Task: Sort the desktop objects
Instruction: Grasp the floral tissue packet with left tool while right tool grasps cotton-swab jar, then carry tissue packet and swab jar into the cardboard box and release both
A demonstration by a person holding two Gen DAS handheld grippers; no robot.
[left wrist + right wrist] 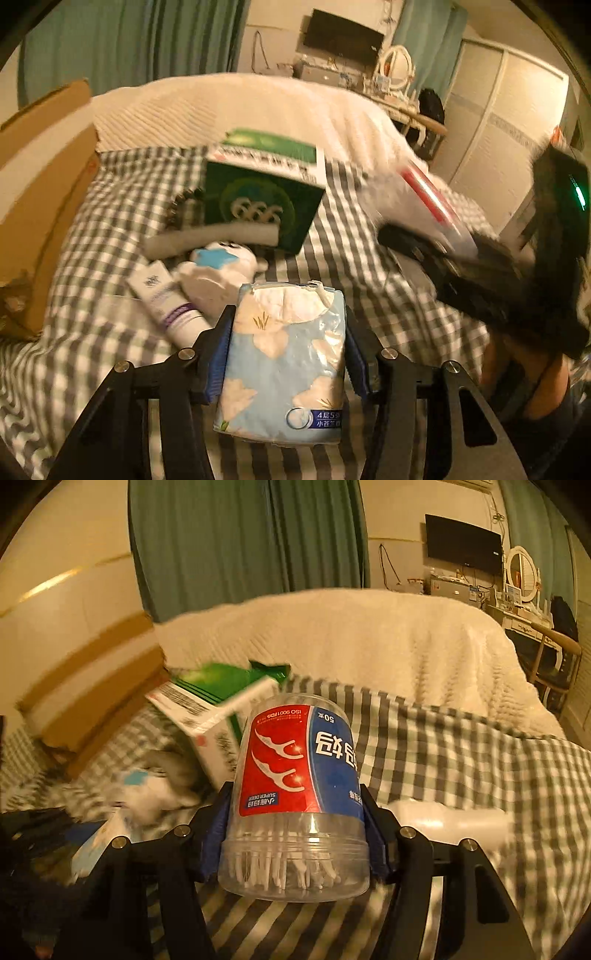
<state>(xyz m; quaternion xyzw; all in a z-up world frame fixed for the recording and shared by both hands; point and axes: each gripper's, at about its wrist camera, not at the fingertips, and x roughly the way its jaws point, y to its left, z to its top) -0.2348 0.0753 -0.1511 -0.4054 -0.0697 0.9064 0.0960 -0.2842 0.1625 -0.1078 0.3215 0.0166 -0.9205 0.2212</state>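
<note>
Tissue pack (284, 354) base cropped, plush toy (218, 269) blurred

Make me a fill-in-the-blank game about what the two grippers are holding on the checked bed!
1. The left gripper holds a pale blue pack of ____ printed with white flowers.
2. The right gripper holds a clear tub full of white floss ____.
3. The tub's label is red and ____.
4. The box behind the plush toy is mostly ____.

Missing words: tissues; picks; blue; green
</note>
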